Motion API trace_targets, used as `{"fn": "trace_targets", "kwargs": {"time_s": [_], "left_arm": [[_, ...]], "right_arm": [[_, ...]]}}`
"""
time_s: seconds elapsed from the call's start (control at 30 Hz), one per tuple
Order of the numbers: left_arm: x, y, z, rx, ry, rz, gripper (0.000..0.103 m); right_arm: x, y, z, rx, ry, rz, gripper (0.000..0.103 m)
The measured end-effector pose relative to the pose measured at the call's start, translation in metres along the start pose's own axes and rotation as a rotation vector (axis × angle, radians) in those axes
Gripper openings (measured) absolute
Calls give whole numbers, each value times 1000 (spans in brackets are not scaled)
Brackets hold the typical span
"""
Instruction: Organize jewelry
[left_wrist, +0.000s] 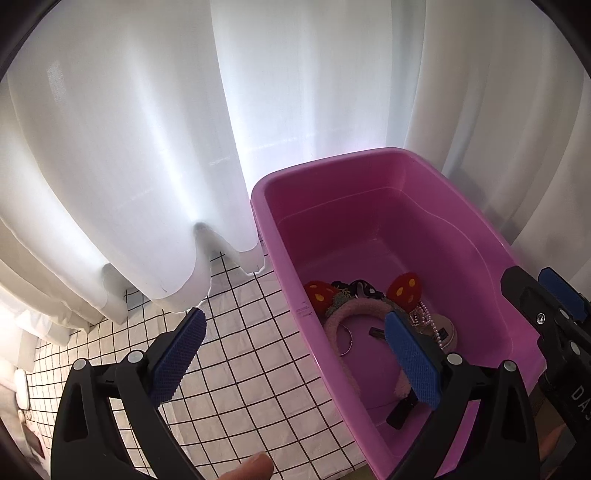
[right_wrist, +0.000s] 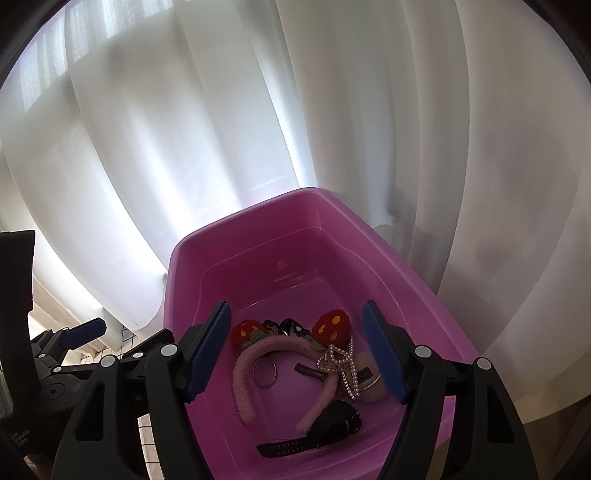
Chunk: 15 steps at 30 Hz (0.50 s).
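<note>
A pink plastic bin (right_wrist: 258, 210) holds the jewelry. Inside lie a fuzzy pink headband (right_wrist: 280, 345) with two red mushroom ears, a pearl necklace (right_wrist: 341, 360), a metal ring (right_wrist: 264, 371), a black hair claw (right_wrist: 338, 415), a black strap (right_wrist: 288, 446) and a dark scrunchie (right_wrist: 290, 326). My right gripper (right_wrist: 295, 306) hovers open above this pile, touching nothing. My left gripper (left_wrist: 295, 319) is spread wide open across the bin's left wall (left_wrist: 280, 258). One of its fingers is over the cloth and the other over the headband (left_wrist: 354, 308). Neither gripper holds anything.
White curtains (left_wrist: 147, 147) hang right behind the bin and brush the table. A white cloth with a black grid (left_wrist: 240, 369) covers the table left of the bin. A thumb (left_wrist: 255, 469) shows at the bottom edge. Small objects (left_wrist: 22, 387) lie at the far left.
</note>
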<state>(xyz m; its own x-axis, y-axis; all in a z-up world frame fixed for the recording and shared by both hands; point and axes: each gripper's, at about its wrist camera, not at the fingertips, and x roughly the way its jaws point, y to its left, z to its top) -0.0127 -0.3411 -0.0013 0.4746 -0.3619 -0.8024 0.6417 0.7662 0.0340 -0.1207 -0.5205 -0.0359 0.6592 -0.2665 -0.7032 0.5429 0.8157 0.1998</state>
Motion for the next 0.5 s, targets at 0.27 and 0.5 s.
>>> {"fn": "trace_targets", "kwargs": {"time_s": [0.27, 0.5], "left_arm": [[-10, 14, -3, -34, -1, -8, 95], [-15, 17, -4, -35, -10, -12, 95]], "right_arm": [[-3, 9, -7, -2, 22, -9, 70], [-4, 11, -7, -7, 21, -17, 70]]}}
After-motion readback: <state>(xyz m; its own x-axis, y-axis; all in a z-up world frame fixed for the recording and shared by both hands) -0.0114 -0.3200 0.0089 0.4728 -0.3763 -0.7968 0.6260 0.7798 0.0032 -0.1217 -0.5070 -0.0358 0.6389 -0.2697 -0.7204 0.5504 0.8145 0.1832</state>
